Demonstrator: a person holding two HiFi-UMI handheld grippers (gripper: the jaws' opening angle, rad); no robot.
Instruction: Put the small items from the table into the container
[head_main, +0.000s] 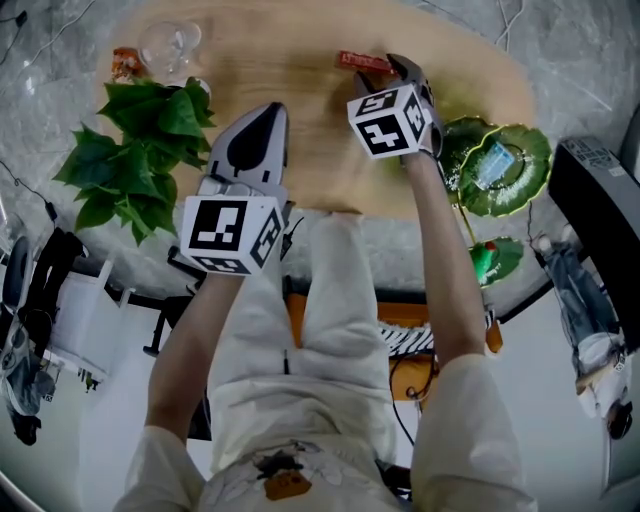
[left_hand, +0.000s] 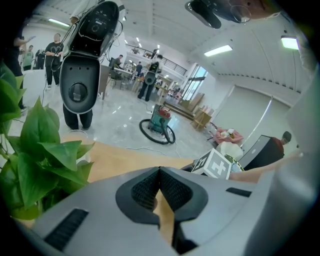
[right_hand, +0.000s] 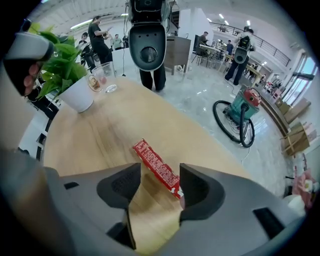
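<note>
A pale oval wooden table (head_main: 300, 120) is sitting over a grey marbled floor in a big bright hall, with people standing around way at the back. Closest in, the left gripper (head_main: 266, 112) is hovering over the near side of the table with its jaws pressed right together and nothing between them; in the left gripper view (left_hand: 160, 172) the two ribbed pads are meeting at a point. A bit further out, the right gripper (head_main: 396, 64) is reaching toward the far edge with its jaws spread wide open. In the right gripper view (right_hand: 160, 177), the long red snack bar wrapper (right_hand: 156, 167) is lying flat on the wood, slanting across the gap, with its near end right up against the right-hand jaw. Off to the right, the green leaf-shaped dish (head_main: 530, 150) is sitting at the table's edge, well apart from the bar, and it's holding a small blue packet (head_main: 493, 165). On the left, a leafy green plant in a white pot (right_hand: 77, 97) is standing, with a clear drinking glass (right_hand: 105, 77) just beyond it.
</note>
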